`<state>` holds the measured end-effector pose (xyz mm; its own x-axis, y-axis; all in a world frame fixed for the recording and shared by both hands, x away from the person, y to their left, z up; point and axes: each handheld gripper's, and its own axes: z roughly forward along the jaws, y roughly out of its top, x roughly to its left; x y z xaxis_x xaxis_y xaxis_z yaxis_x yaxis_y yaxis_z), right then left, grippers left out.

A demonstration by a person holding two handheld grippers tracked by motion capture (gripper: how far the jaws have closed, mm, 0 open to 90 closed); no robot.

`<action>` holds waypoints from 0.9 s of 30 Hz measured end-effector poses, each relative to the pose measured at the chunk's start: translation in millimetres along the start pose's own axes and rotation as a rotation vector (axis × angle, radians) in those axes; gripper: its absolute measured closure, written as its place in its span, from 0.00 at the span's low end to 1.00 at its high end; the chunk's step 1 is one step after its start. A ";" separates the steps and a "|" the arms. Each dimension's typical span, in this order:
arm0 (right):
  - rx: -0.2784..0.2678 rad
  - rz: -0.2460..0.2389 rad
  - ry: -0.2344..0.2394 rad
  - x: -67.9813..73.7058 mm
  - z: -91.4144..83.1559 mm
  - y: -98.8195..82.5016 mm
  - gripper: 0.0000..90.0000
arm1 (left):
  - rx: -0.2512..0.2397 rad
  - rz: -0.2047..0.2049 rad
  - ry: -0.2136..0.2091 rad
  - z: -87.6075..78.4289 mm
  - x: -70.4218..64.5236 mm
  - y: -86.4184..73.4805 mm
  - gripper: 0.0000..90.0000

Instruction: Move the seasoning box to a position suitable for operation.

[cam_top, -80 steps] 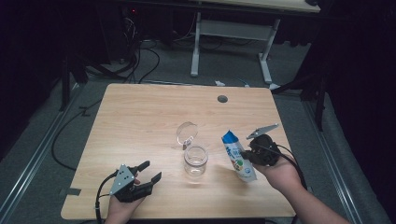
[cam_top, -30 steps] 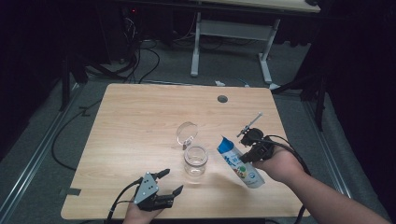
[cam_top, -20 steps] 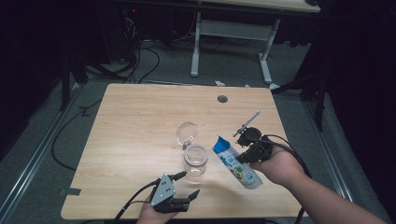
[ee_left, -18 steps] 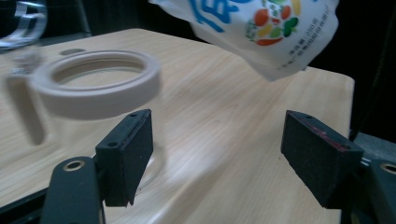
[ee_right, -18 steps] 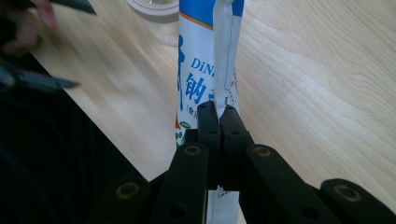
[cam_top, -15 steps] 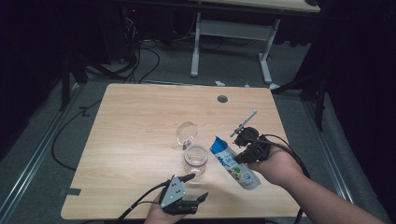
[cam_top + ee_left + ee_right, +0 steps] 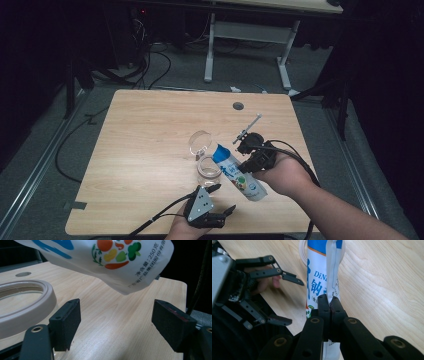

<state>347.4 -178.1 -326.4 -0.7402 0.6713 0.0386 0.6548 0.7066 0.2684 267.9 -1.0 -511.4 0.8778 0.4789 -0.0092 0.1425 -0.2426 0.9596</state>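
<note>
1. Since the earlier frames the left gripper (image 7: 216, 202) has slid from the table's near-left edge toward the middle, and the right gripper (image 7: 243, 165) has carried the pouch (image 7: 239, 174) leftward so its blue end now tips over the jar (image 7: 209, 170);
2. nearest, at the front edge, the left gripper's jaws stand wide apart with nothing between them; in its own view the jar's pale rim (image 7: 30, 305) lies just left of the left pad, untouched;
3. above those jaws the pouch's sealed bottom hangs clear of the table (image 7: 145, 135);
4. the right gripper's jaws are pinched tight on the pouch's seam (image 7: 331, 302), holding it slanted;
5. beyond the jar a glass lid (image 7: 200, 142) rests on the wood, just beside it.
</note>
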 end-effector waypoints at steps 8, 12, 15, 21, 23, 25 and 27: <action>-0.004 -0.021 0.002 9.5 -2.9 10.1 1.00 | -0.007 0.005 -0.001 7.3 -2.5 -4.9 0.24; -0.007 -0.022 0.013 13.7 -3.5 13.7 1.00 | -0.022 -0.005 -0.004 9.7 -2.6 -4.7 0.23; -0.014 -0.024 0.014 16.6 -4.2 15.9 1.00 | -0.021 -0.005 -0.002 11.9 -1.5 -4.9 0.23; -0.020 -0.028 0.034 20.0 -1.2 19.2 1.00 | -0.034 -0.004 0.000 18.8 -3.5 -2.0 0.24; -0.015 -0.023 0.037 20.4 0.5 20.0 1.00 | -0.033 0.003 0.005 21.7 -4.6 -0.6 0.25; -0.018 -0.025 0.044 20.1 2.8 20.3 1.00 | -0.035 0.001 0.011 24.0 -5.4 0.9 0.27; -0.017 -0.027 0.043 19.1 4.1 20.3 1.00 | -0.028 -0.010 0.015 25.5 -4.6 1.7 0.29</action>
<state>347.1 -150.0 -324.1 -0.7639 0.6413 0.0726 0.6319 0.7203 0.2863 275.7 -25.1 -516.8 0.8694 0.4940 -0.0146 0.1378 -0.2138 0.9671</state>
